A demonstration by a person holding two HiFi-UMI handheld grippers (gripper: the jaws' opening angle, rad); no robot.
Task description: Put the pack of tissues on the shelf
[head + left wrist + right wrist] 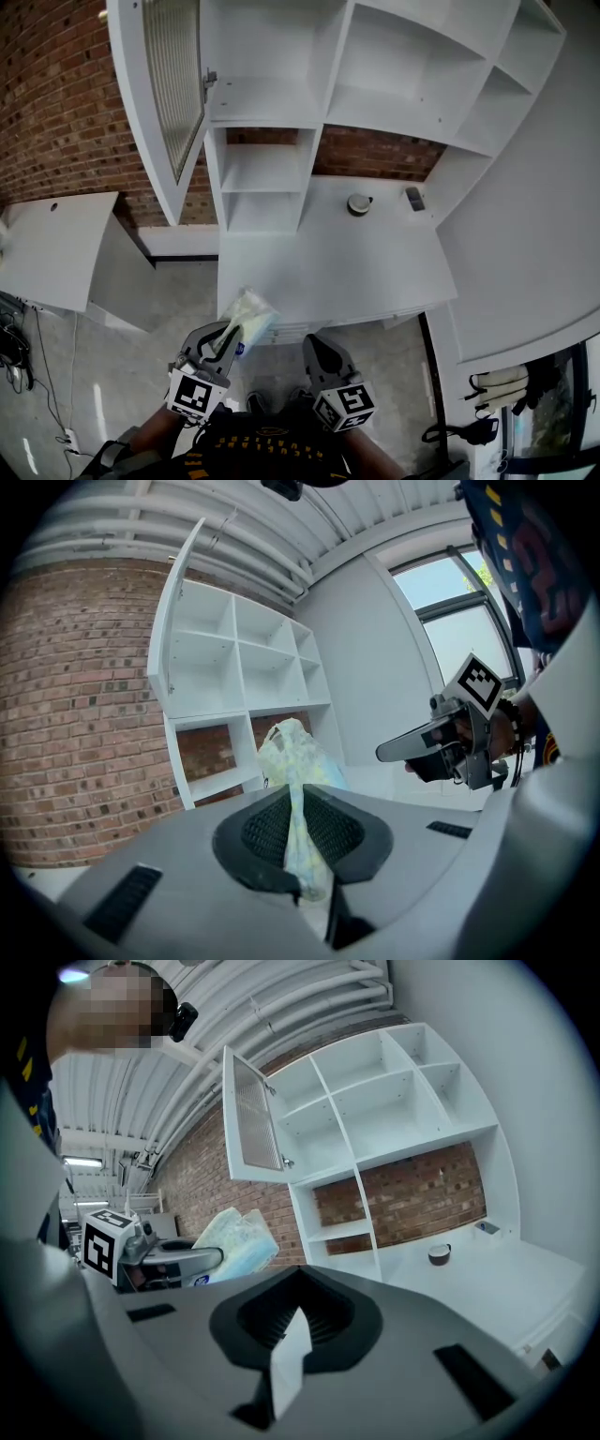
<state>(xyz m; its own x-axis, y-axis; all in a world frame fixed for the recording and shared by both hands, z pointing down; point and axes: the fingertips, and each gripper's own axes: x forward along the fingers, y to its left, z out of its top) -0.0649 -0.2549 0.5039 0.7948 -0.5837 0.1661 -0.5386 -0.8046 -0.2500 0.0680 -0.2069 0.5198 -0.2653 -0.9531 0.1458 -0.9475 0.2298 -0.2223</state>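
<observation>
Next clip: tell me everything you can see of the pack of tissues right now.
The pack of tissues is a soft, flat pack in crinkly plastic wrap, pale yellowish white with light blue along one side. The left gripper is shut on one end, pinching the wrap between its jaws; the rest sticks out forward and tilted up. It is held in the air short of the white shelf unit, touching nothing else.

The shelf (281, 108) is painted white; the wall (56, 103) behind is laid in red-brown brick. The pack of tissues (246, 317) is tinted pale yellow, green and light blue.
</observation>
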